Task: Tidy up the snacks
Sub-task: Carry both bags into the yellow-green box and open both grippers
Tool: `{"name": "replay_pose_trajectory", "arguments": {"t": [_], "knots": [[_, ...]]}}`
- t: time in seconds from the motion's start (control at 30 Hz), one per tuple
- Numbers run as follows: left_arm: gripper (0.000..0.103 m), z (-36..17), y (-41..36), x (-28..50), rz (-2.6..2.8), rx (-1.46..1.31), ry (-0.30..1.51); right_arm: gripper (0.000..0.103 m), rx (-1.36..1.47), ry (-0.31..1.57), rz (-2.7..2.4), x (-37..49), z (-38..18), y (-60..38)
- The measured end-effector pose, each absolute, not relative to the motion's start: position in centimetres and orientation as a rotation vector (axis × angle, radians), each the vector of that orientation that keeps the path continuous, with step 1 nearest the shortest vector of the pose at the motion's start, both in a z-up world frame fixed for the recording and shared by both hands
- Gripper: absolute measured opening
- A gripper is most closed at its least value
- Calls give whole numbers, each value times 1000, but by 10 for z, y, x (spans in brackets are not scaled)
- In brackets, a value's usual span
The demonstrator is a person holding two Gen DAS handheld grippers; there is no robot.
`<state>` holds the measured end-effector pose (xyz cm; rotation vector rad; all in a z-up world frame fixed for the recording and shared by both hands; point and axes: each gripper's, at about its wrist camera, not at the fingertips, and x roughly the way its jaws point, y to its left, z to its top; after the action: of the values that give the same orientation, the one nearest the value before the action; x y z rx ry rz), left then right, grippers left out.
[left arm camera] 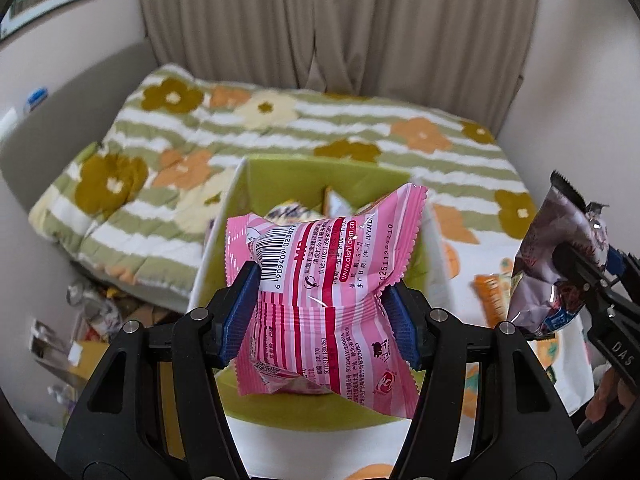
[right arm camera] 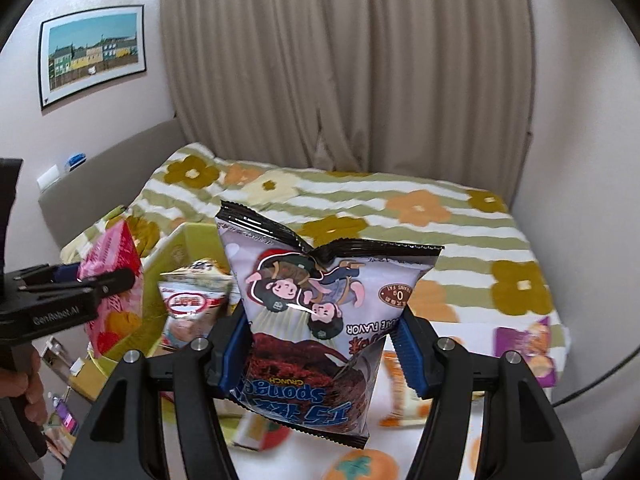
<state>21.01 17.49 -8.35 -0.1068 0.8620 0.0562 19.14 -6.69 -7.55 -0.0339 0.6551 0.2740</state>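
Holding a pink striped snack packet (left arm camera: 320, 292) in my left gripper (left arm camera: 320, 308), blue pads pressing into both of its sides; its lower edge is hanging in front of the green box (left arm camera: 280, 176), so I am seeing only part of the box interior. Behind the packet, other snacks in the box (left arm camera: 292, 212) are showing only as slivers, and I cannot read them. Floor clutter (left arm camera: 92, 312) at lower left is blurring past recognition.

Moving right, my right gripper (right arm camera: 320, 344) is clamping a purple Sponge Crunch bag (right arm camera: 320, 320), upside down, with the pads dug into its flanks. This bag is blocking most of the flowered bedspread (right arm camera: 440, 216) below it. An orange packet (right arm camera: 396, 388) is peeking out beside the right pad, smeared and cut off. A purple packet (right arm camera: 524, 344) is lying on the bedspread further right, its print too blurred to read.
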Motion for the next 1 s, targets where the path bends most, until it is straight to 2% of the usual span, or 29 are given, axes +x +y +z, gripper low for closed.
{"name": "replay_pose_trajectory", "arguments": {"t": [0.17, 0.2, 0.27, 0.33, 1.0], "knots": [[58, -116, 197, 230, 39, -130, 948, 59, -46, 708, 308, 209, -89, -38], [61, -122, 200, 233, 42, -133, 964, 59, -47, 715, 313, 211, -90, -35], [70, -132, 206, 239, 39, -137, 990, 59, -50, 734, 322, 214, -94, -29], [103, -139, 208, 242, 40, -134, 1000, 59, -57, 752, 324, 220, -99, -22], [103, -160, 215, 231, -26, -68, 1036, 60, -68, 919, 470, 277, -123, 27]]}}
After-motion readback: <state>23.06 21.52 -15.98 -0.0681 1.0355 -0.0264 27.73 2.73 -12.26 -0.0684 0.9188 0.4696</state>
